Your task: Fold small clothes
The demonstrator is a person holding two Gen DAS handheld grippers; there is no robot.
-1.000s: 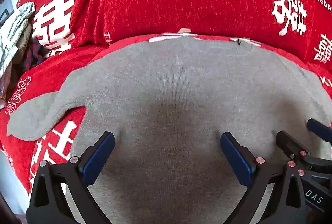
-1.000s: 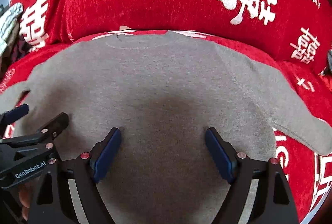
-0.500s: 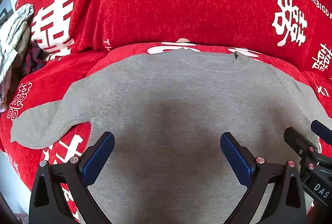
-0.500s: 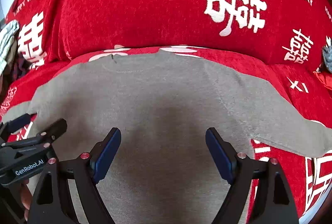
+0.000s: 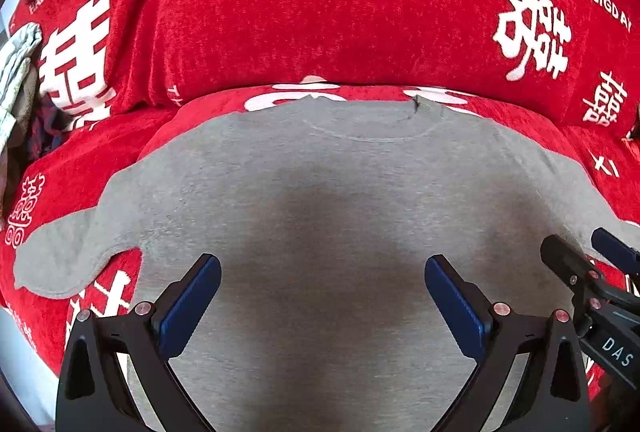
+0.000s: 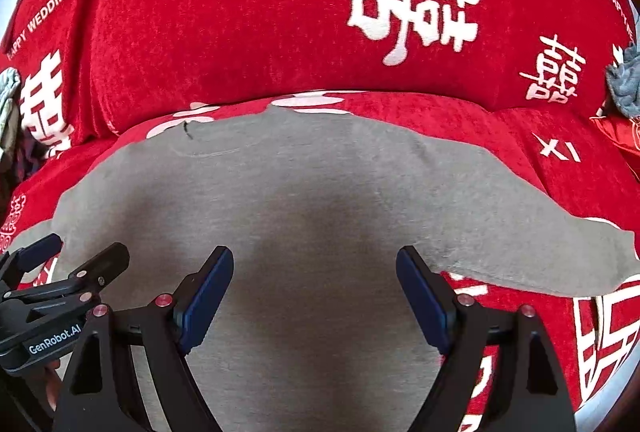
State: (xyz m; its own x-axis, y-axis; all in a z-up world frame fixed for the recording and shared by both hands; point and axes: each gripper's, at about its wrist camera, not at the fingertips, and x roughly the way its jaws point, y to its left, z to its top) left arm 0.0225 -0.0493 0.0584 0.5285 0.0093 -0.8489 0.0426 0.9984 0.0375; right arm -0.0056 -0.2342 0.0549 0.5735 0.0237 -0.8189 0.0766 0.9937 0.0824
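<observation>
Grey shirt (image 5: pixel 320 216) flat mid-frame; left claw (image 5: pixel 322 292) and right claw (image 6: pixel 315 288) spread, empty. Pinch each sleeve tip before folding inward.

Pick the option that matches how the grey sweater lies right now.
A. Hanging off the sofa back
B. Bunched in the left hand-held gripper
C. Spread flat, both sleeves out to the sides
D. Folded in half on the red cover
C: the grey sweater lies flat on the red cover, a sleeve out on each side.
</observation>
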